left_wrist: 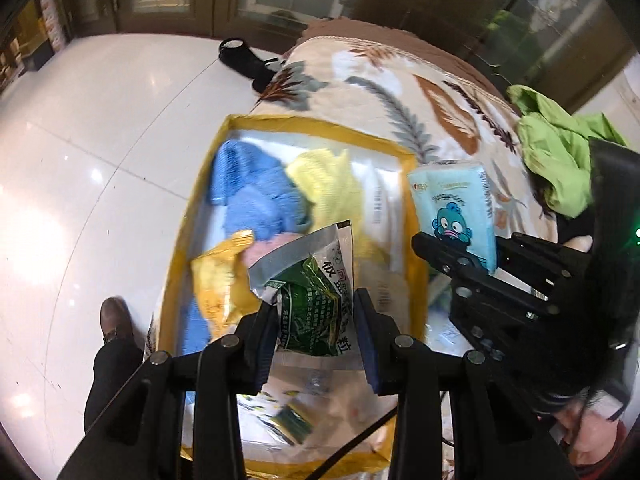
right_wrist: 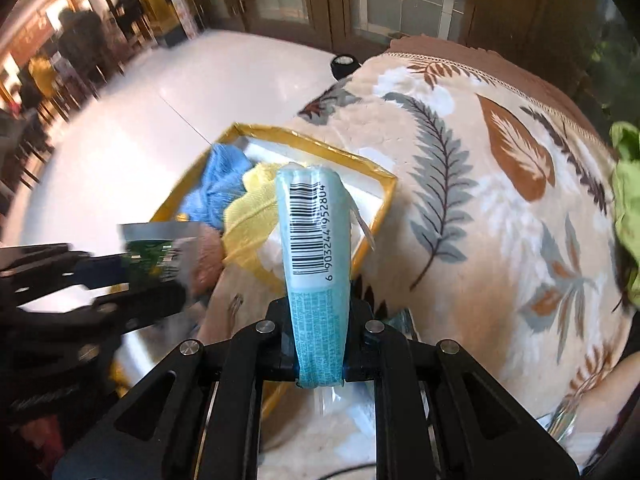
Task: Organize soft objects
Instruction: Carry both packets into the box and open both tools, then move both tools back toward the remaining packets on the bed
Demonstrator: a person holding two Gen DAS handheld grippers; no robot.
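My left gripper [left_wrist: 318, 320] is shut on a green and silver foil packet [left_wrist: 312, 292] and holds it above the yellow-rimmed box [left_wrist: 320, 126]. The box holds a blue cloth [left_wrist: 252, 192], a yellow cloth [left_wrist: 332, 188], a pink cloth and a yellow packet [left_wrist: 218, 280]. My right gripper [right_wrist: 319, 328] is shut on a light-blue tissue pack [right_wrist: 312, 240] with a barcode, held at the box's right side. The tissue pack also shows in the left wrist view [left_wrist: 456, 208], and the foil packet in the right wrist view [right_wrist: 156, 256].
The box lies on a leaf-patterned blanket [right_wrist: 480, 200] over a raised surface. A green garment [left_wrist: 560, 152] lies at the right. White tiled floor [left_wrist: 100, 140] is on the left, with a black object [left_wrist: 244, 60] by the blanket's far edge. A person's shoe [left_wrist: 116, 320] stands lower left.
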